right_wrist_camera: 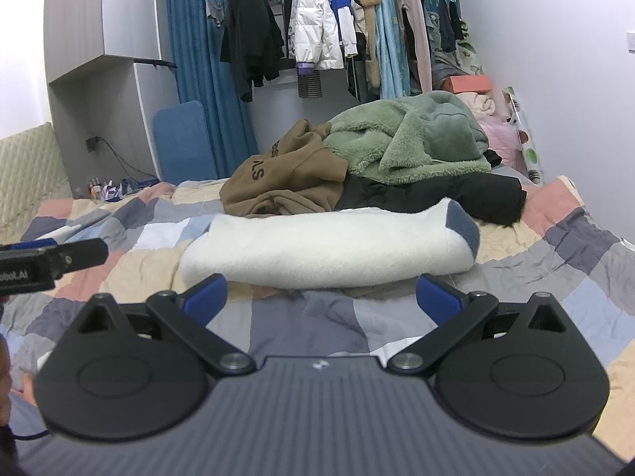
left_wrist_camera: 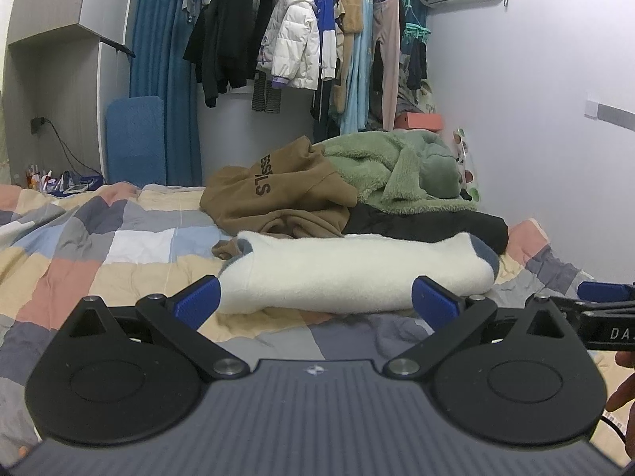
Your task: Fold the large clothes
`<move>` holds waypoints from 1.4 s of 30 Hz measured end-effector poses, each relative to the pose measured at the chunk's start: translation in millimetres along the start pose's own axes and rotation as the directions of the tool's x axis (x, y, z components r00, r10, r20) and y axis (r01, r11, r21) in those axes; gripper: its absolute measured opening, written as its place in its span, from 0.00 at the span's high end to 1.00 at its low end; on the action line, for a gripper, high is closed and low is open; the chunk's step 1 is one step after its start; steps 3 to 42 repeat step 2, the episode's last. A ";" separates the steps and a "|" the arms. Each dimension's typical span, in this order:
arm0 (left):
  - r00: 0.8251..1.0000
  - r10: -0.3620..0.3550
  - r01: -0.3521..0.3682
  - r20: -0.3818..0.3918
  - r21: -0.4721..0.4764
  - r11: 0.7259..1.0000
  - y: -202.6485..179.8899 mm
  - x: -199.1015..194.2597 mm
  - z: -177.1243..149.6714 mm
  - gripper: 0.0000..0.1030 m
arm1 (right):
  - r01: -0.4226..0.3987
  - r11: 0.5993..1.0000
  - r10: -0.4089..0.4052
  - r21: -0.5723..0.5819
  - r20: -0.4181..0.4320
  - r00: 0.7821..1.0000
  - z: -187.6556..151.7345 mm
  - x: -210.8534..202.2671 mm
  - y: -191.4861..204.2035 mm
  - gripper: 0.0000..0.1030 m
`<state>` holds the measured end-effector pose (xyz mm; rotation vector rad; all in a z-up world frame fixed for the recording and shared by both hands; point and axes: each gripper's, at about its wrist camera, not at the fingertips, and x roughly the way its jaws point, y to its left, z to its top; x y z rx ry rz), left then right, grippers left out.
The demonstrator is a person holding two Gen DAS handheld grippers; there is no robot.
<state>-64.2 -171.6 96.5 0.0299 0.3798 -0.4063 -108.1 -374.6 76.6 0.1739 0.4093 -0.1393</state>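
Note:
A folded white fleece garment (left_wrist_camera: 353, 273) (right_wrist_camera: 325, 248) with grey-blue trim lies across the patchwork bed quilt (left_wrist_camera: 119, 246) (right_wrist_camera: 301, 317). Just in front of it my left gripper (left_wrist_camera: 315, 303) is open, blue pads wide apart, nothing between them. My right gripper (right_wrist_camera: 321, 297) is open too, a short way before the garment's near edge. Behind it lies a pile: a brown hoodie (left_wrist_camera: 278, 194) (right_wrist_camera: 285, 178), a green fleece jacket (left_wrist_camera: 397, 166) (right_wrist_camera: 412, 142) and a black garment (left_wrist_camera: 428, 224) (right_wrist_camera: 436, 194). The other gripper shows at each view's side edge.
Hung clothes (left_wrist_camera: 293, 35) (right_wrist_camera: 317, 31) fill a rail at the back beside a blue curtain (left_wrist_camera: 166, 79). A grey wardrobe (left_wrist_camera: 51, 79) and a cluttered bedside surface (left_wrist_camera: 59, 182) stand at the left. A white wall (left_wrist_camera: 535, 119) runs along the right. A hand (left_wrist_camera: 623, 392) shows at the right edge.

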 end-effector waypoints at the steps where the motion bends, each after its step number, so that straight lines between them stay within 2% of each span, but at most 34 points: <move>1: 1.000 0.001 -0.001 -0.001 -0.001 1.000 0.0 0.0 -0.1 0.00 | 0.002 1.000 -0.002 -0.001 0.000 1.000 -0.4 -0.3 -0.8 0.00; 42: 1.000 0.001 -0.001 -0.002 0.000 1.000 -0.1 -0.1 -0.1 0.00 | 0.000 1.000 0.000 0.002 0.000 1.000 -0.1 0.0 -0.1 0.00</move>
